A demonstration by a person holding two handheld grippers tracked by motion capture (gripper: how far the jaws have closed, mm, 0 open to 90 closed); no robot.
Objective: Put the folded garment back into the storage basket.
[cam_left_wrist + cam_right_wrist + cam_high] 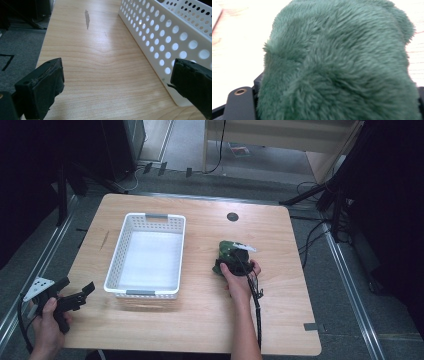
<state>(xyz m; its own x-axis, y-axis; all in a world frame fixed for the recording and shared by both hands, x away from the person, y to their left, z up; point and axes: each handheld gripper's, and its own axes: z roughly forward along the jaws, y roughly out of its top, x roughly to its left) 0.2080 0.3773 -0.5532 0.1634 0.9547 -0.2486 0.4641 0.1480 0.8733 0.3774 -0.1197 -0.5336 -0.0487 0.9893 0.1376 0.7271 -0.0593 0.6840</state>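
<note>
Green plush toy (pixel 226 251) lies right of the white basket (pixel 116 256) on the tabletop (pixel 200 310), clenched in the right tool (pixel 231 259). Near left, the left tool (pixel 80 295) hangs released.

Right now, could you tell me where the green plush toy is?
In the high view the green plush toy lies right of the white basket, under the right tool.
</note>
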